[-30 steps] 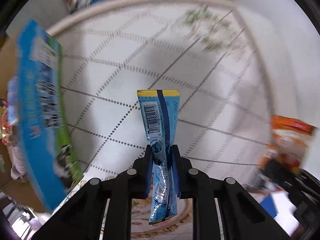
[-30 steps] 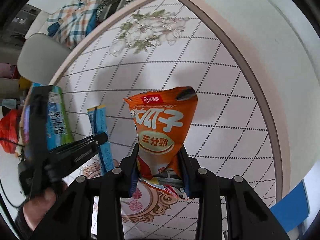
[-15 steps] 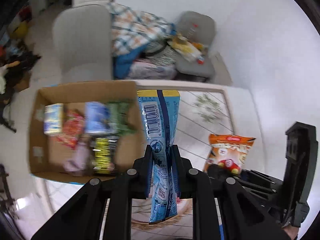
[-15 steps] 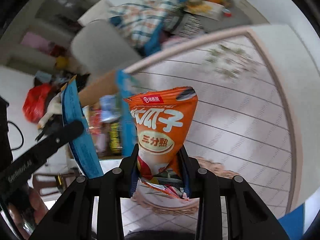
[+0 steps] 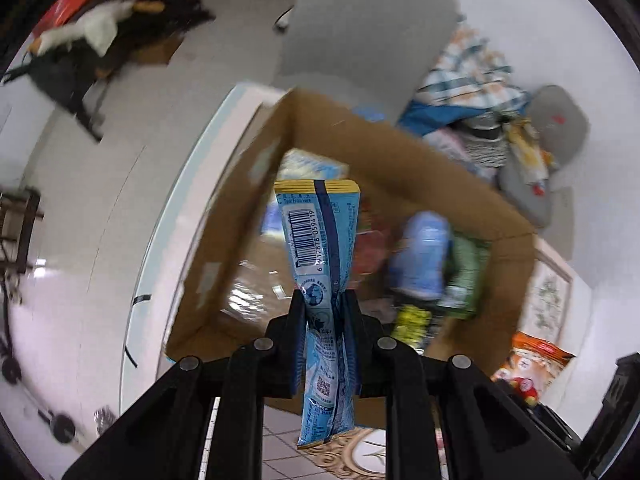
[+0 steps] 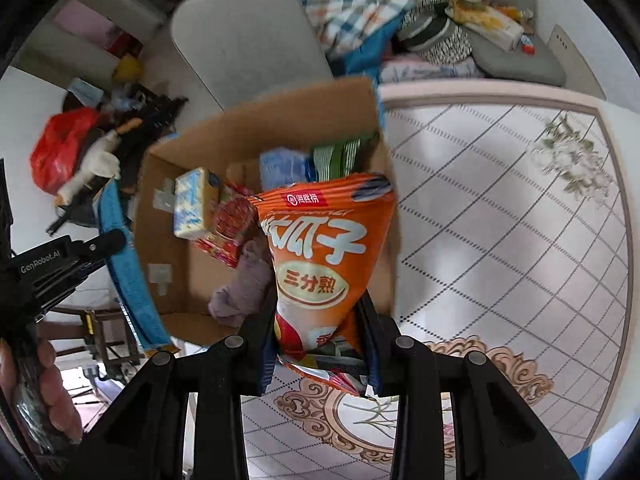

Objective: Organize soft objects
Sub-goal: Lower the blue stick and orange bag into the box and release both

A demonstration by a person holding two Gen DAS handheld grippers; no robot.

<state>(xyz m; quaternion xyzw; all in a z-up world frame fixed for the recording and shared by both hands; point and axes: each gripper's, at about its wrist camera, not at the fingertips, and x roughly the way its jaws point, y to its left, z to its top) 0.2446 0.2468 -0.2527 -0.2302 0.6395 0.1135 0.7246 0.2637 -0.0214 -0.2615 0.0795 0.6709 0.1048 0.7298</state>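
Note:
My left gripper (image 5: 323,300) is shut on a long blue snack packet (image 5: 320,240) with a barcode, hanging over the open cardboard box (image 5: 224,240). My right gripper (image 6: 320,312) is shut on an orange snack bag (image 6: 320,240) with white lettering, held above the box (image 6: 168,208) near its right wall. In the right wrist view the left gripper (image 6: 116,240) and its blue packet (image 6: 132,280) show at the left. The orange bag (image 5: 532,360) shows at the lower right of the left wrist view. Several packets and a purple soft item (image 6: 244,284) lie inside the box.
The box stands at the edge of a table with a tiled, flowered cloth (image 6: 500,200). Behind it are a grey chair (image 6: 240,40) and a pile of checked fabric (image 6: 360,0). A red bag (image 6: 60,148) and clutter lie on the floor at left. A hand (image 6: 48,392) holds the left gripper.
Both grippers have swung from over the tablecloth to above the cardboard box, each still holding its packet. The left one has moved farther over the box's near-left corner.

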